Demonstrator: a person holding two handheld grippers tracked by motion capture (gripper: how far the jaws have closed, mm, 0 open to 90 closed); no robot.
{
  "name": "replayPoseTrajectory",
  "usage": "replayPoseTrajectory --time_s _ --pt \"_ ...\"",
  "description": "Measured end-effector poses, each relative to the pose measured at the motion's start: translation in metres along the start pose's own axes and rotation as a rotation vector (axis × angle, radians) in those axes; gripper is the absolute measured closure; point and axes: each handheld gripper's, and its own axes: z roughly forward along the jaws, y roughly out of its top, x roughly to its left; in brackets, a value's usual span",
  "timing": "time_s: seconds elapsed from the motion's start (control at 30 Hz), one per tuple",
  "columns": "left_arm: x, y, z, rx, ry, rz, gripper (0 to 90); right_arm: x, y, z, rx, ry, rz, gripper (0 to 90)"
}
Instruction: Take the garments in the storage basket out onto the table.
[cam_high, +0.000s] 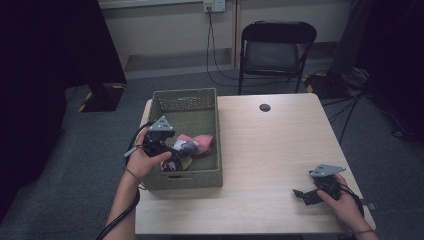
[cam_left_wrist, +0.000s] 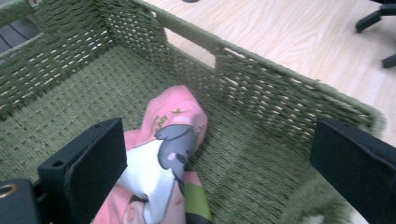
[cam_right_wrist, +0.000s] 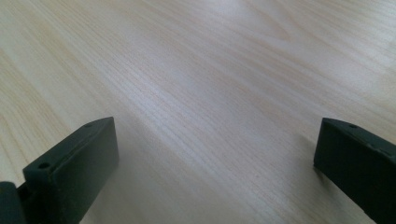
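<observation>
Left tongs (cam_high: 176, 161) spread over pink cloth (cam_left_wrist: 161, 154), left of frame centre, inside green basket (cam_high: 212, 172). Right tongs (cam_high: 300, 194) spread, lower right, low over bare counter (cam_high: 270, 150).

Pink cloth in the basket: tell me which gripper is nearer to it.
Left. The left gripper hangs open inside the green basket, right over the pink cloth. The right gripper sits open, far across the table near its front right corner.

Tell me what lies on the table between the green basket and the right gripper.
Nothing: in the high view, bare wood of the table runs from the green basket to the right gripper, whose open jaws hold nothing.
</observation>
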Motion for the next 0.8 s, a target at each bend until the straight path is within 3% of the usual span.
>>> replayPoseTrajectory --time_s 0.5,0.8 --pt "0.014 -0.003 0.027 0.052 0.028 -0.022 3.3 0.0 0.0 0.0 0.0 0.0 0.0 0.0" --pt "0.023 -0.011 0.043 0.119 0.057 -0.043 3.3 0.0 0.0 0.0 0.0 0.0 0.0 0.0"
